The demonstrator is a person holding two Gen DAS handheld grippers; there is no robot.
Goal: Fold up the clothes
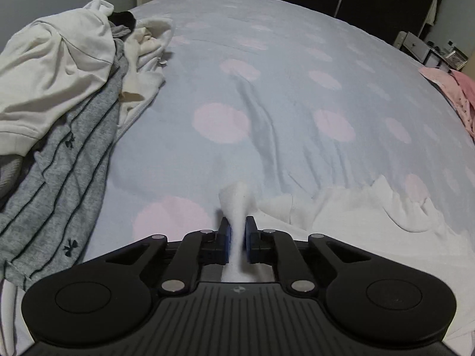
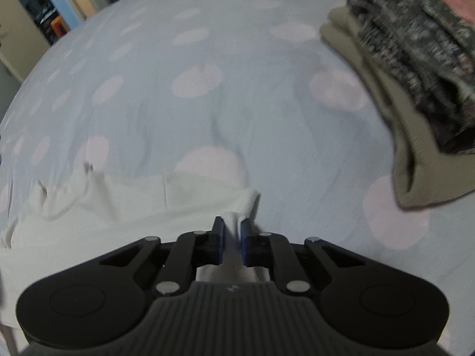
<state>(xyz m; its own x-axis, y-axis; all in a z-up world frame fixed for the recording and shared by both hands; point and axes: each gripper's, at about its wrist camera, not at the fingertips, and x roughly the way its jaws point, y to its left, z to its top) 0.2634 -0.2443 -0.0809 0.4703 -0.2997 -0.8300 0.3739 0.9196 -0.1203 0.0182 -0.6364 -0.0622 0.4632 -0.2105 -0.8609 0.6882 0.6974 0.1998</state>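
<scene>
Both grippers — left (image 1: 237, 231), right (image 2: 231, 231) — are clamped on corners of the white garment (image 1: 371, 207), lying on the bed (image 1: 267, 89). Grasp made; next, probably, lift evenly and fold — tension matched.

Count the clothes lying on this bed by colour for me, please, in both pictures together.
White or cream: 3 — the white garment both grippers pinch, the white top, the cream piece
Grey striped: 1
Black: 1
Pink: 1
Olive: 1
Dark patterned: 1
Total: 8 that I can tell apart
</scene>
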